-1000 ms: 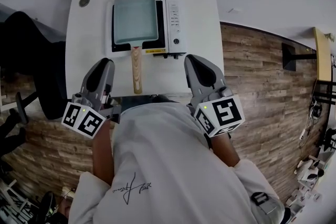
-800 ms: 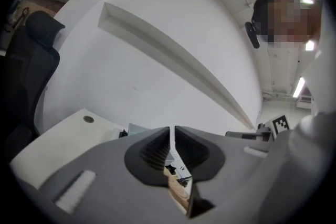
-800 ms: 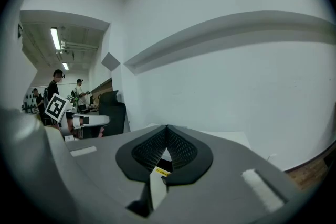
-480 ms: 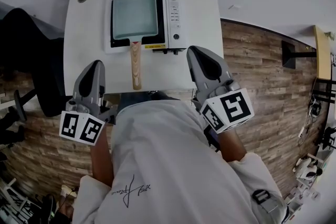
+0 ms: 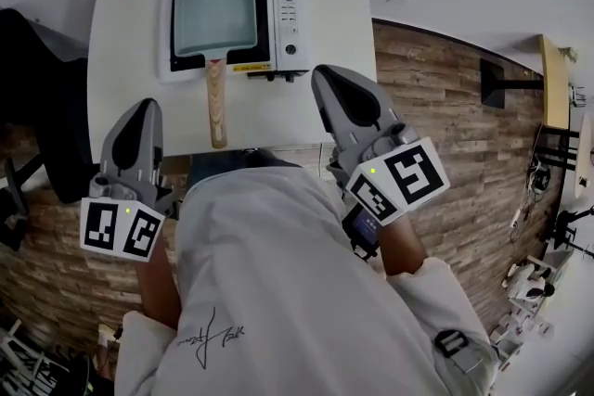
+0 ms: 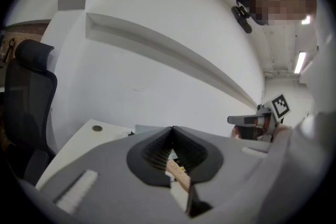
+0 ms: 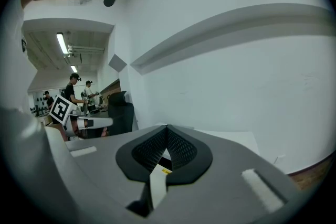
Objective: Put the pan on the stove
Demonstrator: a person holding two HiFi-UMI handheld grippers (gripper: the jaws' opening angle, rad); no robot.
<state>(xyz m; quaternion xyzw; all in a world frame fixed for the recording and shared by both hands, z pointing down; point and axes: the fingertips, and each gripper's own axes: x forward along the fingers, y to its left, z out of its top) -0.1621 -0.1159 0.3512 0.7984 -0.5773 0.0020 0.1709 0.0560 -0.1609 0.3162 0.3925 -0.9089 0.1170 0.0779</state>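
The white counter point(image 5: 320, 107) carries the stove point(image 5: 288, 14) by its far edge, the pan point(image 5: 213, 9) on top, its wooden handle point(image 5: 215, 107) pointing toward the near edge. The left tongs point(image 5: 144, 107) and right tongs point(image 5: 327, 77), both closed and empty, hover at the near corners

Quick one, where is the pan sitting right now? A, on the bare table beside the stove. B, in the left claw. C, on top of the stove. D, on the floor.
C: the pan rests on the stove, with only its wooden handle reaching out over the table.
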